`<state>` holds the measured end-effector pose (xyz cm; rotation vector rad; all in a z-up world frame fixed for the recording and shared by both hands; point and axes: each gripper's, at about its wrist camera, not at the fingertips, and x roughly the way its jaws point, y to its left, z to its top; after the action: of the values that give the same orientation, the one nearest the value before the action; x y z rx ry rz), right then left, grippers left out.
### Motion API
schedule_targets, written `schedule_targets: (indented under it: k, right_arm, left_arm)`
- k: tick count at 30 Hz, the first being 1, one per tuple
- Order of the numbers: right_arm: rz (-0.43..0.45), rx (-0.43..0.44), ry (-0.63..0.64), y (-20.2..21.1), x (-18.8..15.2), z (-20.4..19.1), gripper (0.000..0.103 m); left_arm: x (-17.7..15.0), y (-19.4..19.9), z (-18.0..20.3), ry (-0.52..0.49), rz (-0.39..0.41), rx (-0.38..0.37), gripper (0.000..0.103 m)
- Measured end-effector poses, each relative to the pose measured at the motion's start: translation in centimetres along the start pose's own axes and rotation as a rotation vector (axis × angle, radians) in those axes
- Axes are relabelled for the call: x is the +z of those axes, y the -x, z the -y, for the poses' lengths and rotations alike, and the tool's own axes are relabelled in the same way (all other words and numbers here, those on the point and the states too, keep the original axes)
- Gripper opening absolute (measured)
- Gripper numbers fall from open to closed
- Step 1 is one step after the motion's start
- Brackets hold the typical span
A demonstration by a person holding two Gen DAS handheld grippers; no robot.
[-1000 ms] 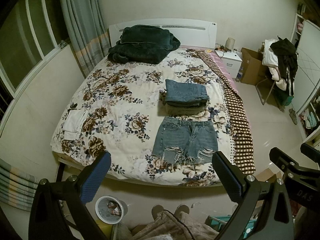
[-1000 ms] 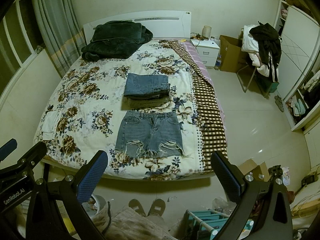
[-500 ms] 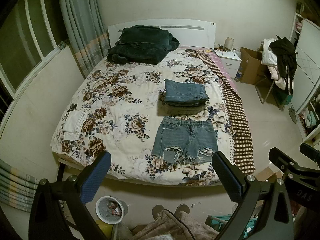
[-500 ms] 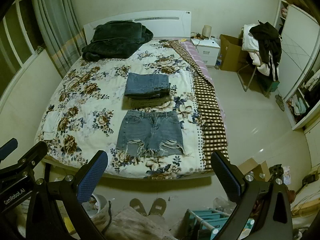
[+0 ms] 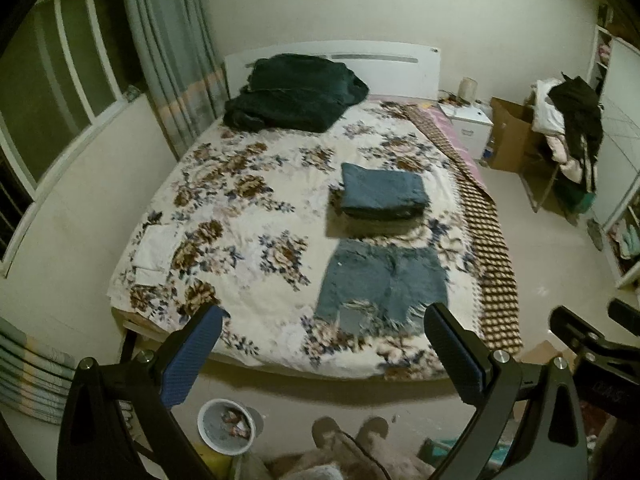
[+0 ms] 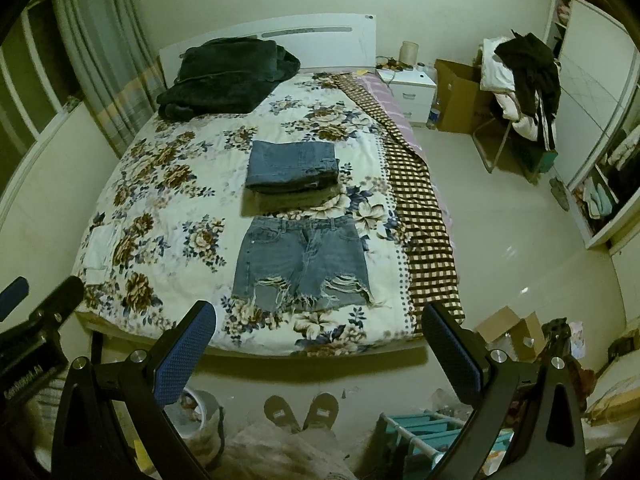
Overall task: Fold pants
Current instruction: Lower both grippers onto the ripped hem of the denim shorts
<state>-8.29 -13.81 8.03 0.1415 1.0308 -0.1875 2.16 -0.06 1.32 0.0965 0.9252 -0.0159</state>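
The left hand-held gripper (image 5: pixel 322 330) has drifted slightly (its view blurs, probably from motion), fingers wide and empty. The frayed blue denim shorts (image 6: pixel 302 266) lie flat, unfolded, near the floral-quilted bed's (image 6: pixel 160 184) foot edge. The right hand-held gripper (image 6: pixel 318 330) is equally wide; the approach is barely begun.

Your left tool (image 5: pixel 320 338) is showing two black angular arms, each ending in a blue, dimpled finger pad (image 5: pixel 192 360), with round silver screw heads glinting along the frame. Your right tool (image 6: pixel 318 336) is looking the same: black arms, blue textured pads (image 6: pixel 184 356), silver screws. White lettering is showing on a black body at the frame edge in each view, too blurred to read in full. You're wearing brown slippers (image 6: pixel 302 406) and fuzzy beige trousers (image 5: pixel 352 460), with a thin dark cable trailing over them.
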Motion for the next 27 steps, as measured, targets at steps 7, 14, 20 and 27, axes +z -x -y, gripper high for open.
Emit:
schedule_targets:
  k: [7,14,20,27]
  right_arm:
    - [-0.063,0.0,-0.056,-7.5,2.5,1.4,0.103]
    - [-0.22,0.059,-0.112,-20.0,6.0,5.0,0.103]
    - [-0.325,0.09,-0.116,-32.3,9.4,9.7,0.103]
    - [-0.476,0.158,-0.047,-51.4,13.9,15.2,0.066]
  left_arm:
    - [2.3,-7.2,0.0,-0.007,0.023,0.072,0.103]
    - [3.6,-17.7,2.5,-0.033,-0.091,0.093,0.103]
    - [3.0,-27.0,8.1,-0.055,-0.18,0.14,0.103]
    - [0.1,-40.1,16.6,-0.002,-0.322,0.178,0.103]
